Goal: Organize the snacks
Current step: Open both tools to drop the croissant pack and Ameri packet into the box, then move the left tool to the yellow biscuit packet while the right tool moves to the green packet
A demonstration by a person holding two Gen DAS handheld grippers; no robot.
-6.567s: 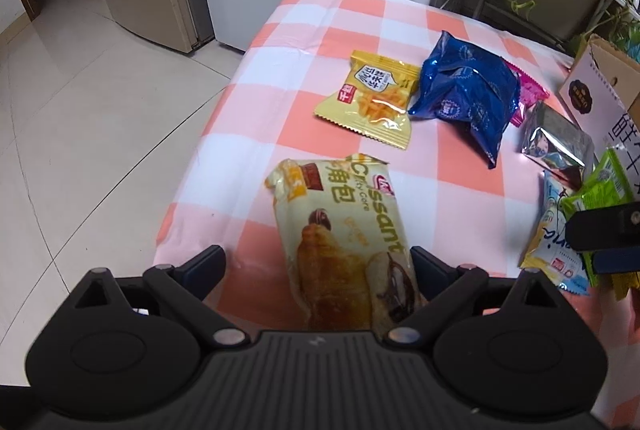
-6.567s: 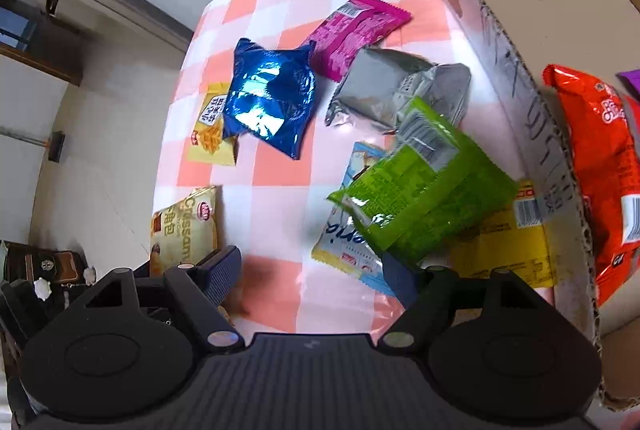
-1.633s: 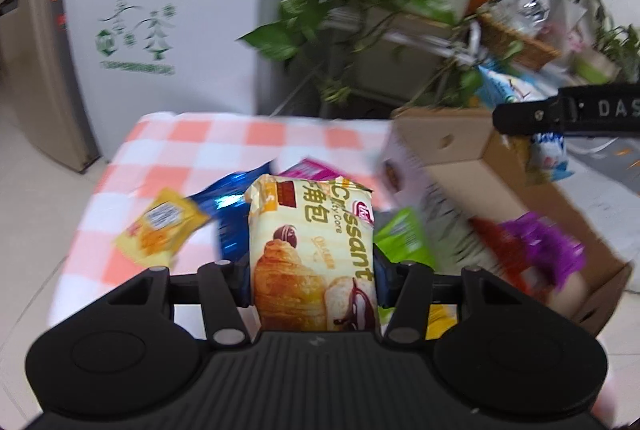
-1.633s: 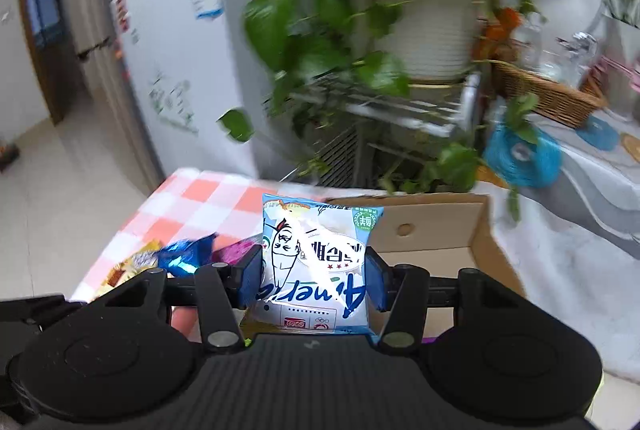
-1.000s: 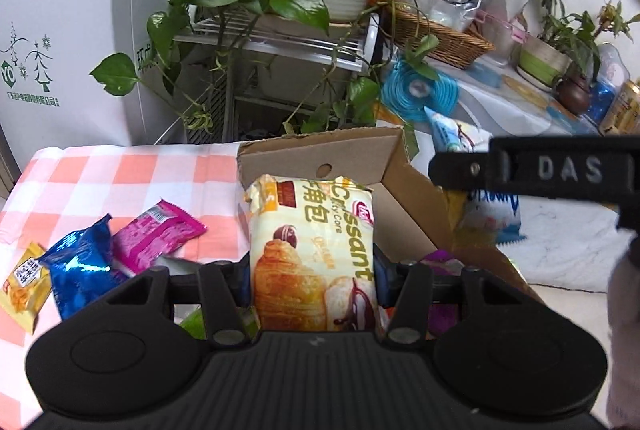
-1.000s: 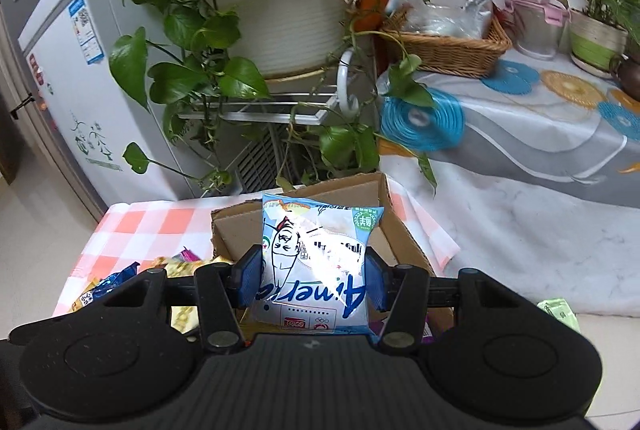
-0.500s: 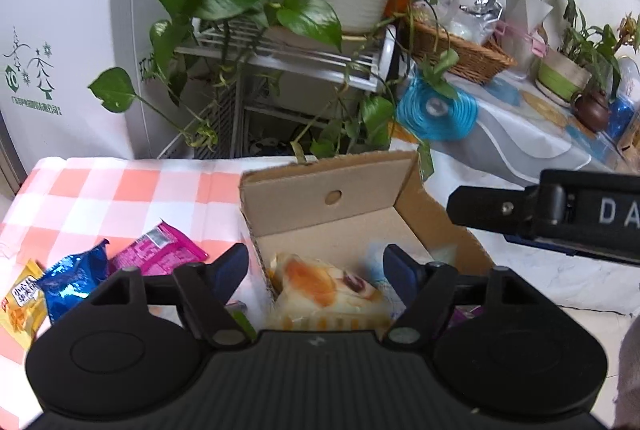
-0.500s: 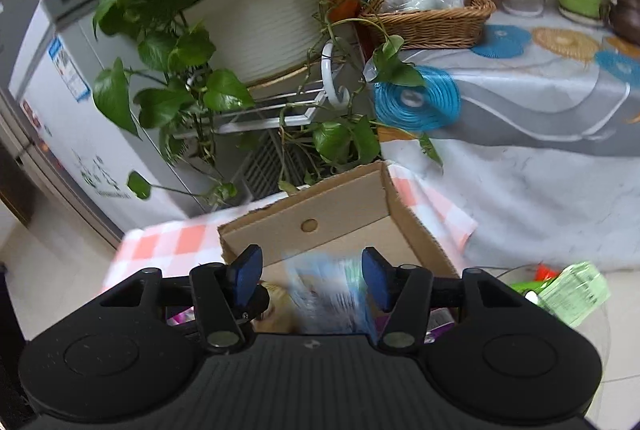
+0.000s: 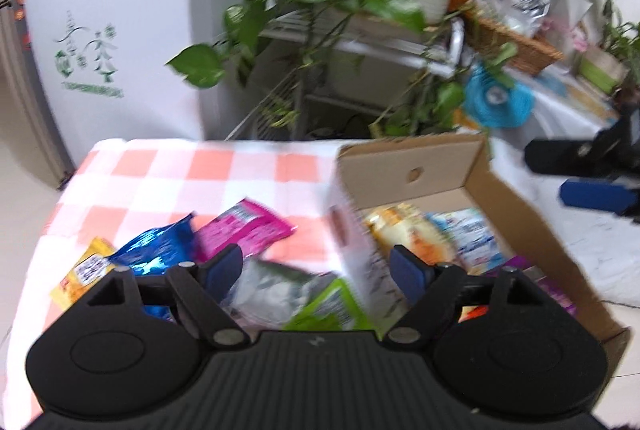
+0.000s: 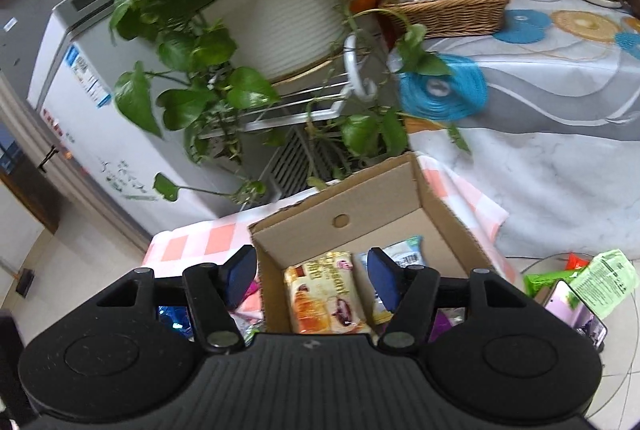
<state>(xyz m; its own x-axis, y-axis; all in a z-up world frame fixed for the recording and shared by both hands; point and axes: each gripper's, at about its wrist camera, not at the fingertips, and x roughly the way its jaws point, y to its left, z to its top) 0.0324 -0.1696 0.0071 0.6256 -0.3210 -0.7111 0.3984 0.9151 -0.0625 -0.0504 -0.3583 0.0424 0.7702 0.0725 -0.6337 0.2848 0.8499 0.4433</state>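
While both grippers hang over the cardboard box [image 10: 436, 218] with their jaws just having been opening, neither holds anything: the left gripper [image 9: 316, 266] stands wide and the right gripper [image 10: 310, 272] moderately apart. Inside the box lie the croissant packet [image 10: 324, 300] and, touching its right side, the pale blue snack bag [image 10: 404, 254]. The box sits at the edge of a table covered by a pink-and-white checked cloth [image 9: 168, 181], where a magenta packet [image 9: 244, 226], a blue foil bag [image 9: 156, 250], a yellow packet [image 9: 86, 270], a silver bag [image 9: 268, 290] and a green packet [image 9: 332, 310] lie loose beside it. Behind stand a white refrigerator [image 9: 104, 29], a leafy plant in a white pot [image 10: 276, 21] on a wire rack, and a wicker basket [image 10: 448, 9] on a grey patterned tablecloth [image 10: 560, 101].
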